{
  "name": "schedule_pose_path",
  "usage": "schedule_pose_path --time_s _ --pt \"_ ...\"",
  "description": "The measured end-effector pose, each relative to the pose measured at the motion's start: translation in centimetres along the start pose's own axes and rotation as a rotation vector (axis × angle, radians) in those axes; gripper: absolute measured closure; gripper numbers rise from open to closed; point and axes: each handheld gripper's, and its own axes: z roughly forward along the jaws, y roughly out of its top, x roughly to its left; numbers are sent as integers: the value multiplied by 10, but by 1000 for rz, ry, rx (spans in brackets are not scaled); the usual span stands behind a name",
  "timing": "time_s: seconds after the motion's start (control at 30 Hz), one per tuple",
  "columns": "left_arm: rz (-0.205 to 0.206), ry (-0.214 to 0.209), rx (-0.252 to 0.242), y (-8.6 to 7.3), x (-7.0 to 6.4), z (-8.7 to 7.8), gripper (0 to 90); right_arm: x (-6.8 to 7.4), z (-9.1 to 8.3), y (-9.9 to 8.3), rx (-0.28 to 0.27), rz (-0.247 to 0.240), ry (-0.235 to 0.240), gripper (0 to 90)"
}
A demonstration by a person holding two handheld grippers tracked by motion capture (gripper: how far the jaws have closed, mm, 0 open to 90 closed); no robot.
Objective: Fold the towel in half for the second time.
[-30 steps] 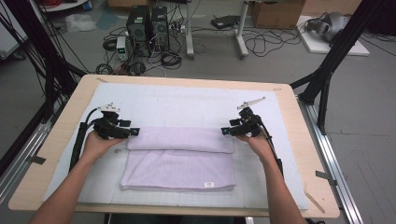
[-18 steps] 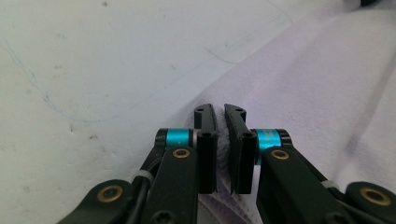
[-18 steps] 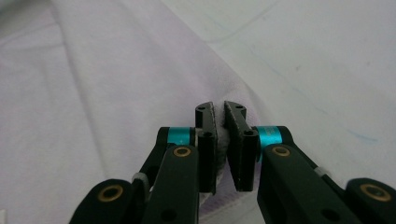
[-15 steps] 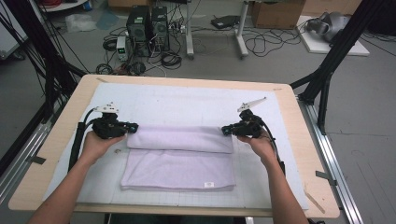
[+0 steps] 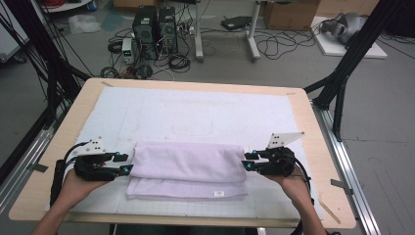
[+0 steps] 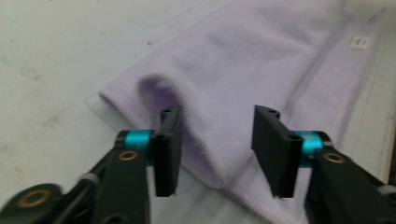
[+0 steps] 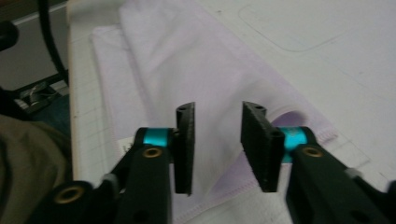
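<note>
Lying folded on the white mat [image 5: 195, 115] near the table's [image 5: 318, 147] front edge, the lilac towel [image 5: 188, 169] is sitting between the left gripper [image 5: 125, 164] and the right gripper [image 5: 247, 161], one at each short end. Looking along its own jaws, the left gripper view is showing them spread apart over the towel's raised fold [image 6: 159, 91], gripping nothing; the right gripper view is showing the same at the other end, plus a small label [image 7: 125, 145]. Computers [image 5: 156, 22] and cables [image 5: 274, 46] are lying on the floor beyond.
</note>
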Motion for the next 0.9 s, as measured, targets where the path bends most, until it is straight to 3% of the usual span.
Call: schedule_pose_path --time_s 0.13,0.2,0.27,0.33,0.43,0.47,0.5,0.6,0.67,0.73,0.9 --pt "13 18 -10 5 -2 5 457 1 12 -1 19 -12 -14 557" --pt "-3 18 -16 6 0 9 461 3 21 -2 45 -37 -22 535" --pt "0 56 -2 6 2 16 528 3 29 -4 77 -53 -44 534" --pt "-16 60 18 4 6 24 639 3 36 -7 110 -58 -52 537" --pt "-31 43 37 -1 8 33 828 -1 44 -14 125 -58 -74 649" --pt "-27 33 40 -2 7 34 853 -3 45 -16 131 -52 -72 726" --pt "-23 28 43 -3 7 34 863 -4 46 -19 140 -38 -41 789" --pt "-21 6 25 -4 4 27 867 -3 43 -20 127 -39 -17 860" --pt "-25 -8 2 -4 2 19 867 1 32 -18 74 -47 -14 860" --pt "-20 -32 -23 -4 -2 7 867 5 23 -18 31 -44 9 857" --pt "-22 -65 -27 -17 -12 -17 817 25 3 -28 25 -60 28 781"
